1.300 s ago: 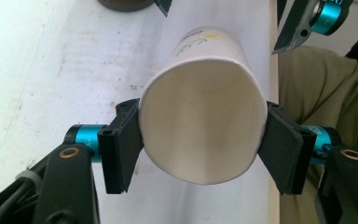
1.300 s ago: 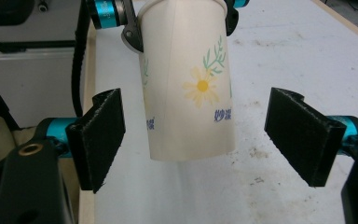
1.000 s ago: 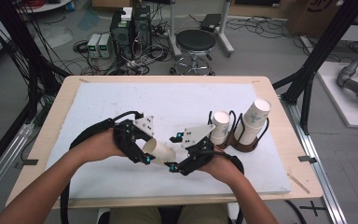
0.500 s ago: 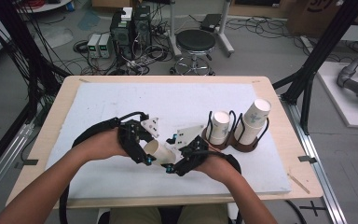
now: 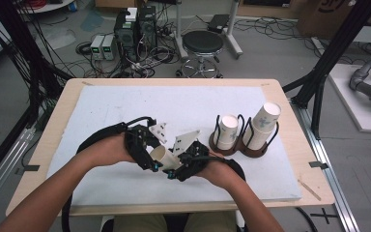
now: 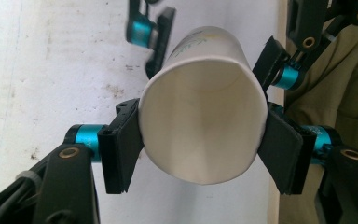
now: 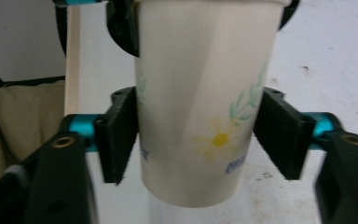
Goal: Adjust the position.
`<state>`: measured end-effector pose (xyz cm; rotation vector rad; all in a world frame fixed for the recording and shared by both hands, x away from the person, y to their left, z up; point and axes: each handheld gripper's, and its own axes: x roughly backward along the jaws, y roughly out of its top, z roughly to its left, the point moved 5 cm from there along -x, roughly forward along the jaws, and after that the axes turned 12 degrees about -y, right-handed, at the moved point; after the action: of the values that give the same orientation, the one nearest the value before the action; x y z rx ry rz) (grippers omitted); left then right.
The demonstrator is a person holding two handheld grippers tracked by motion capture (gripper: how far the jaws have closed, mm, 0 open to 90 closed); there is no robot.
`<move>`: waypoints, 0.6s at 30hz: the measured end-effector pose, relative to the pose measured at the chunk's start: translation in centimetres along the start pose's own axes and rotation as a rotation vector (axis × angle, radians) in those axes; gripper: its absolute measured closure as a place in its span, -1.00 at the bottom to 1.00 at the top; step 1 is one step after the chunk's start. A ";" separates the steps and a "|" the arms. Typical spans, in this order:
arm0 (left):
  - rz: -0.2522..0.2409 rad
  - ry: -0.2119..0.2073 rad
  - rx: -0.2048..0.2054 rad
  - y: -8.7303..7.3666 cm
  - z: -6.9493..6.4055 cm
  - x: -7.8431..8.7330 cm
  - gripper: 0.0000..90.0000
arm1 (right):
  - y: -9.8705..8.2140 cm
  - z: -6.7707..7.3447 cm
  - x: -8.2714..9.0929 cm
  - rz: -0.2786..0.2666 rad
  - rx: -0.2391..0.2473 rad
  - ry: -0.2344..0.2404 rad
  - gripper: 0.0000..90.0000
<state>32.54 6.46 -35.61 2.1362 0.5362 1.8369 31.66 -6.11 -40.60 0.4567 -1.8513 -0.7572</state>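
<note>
Handover underway, we judge: left tool (image 6: 200, 154) and right tool (image 7: 200, 140) both clamp one paper cup (image 5: 163, 157) at six o'clock on the worktop (image 5: 101, 104); next, one releases.

Support: light wooden table (image 5: 290, 111) with a white foam-like board (image 5: 125, 111) covering most of its top (edges left bare).
On the board: dark round two-ring cup holder (image 5: 241, 147), right side.
In it: two white paper cups (image 5: 228, 130).
</note>
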 end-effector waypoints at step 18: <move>-0.227 -0.002 0.025 -0.6 0.5 0.4 -0.56 | -0.4 -0.1 -0.1 0.019 -0.024 0.010 -0.16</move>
<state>33.02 7.18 -35.56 1.9987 0.7709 1.7124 31.77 -6.37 -40.89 0.4263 -1.8328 -0.7617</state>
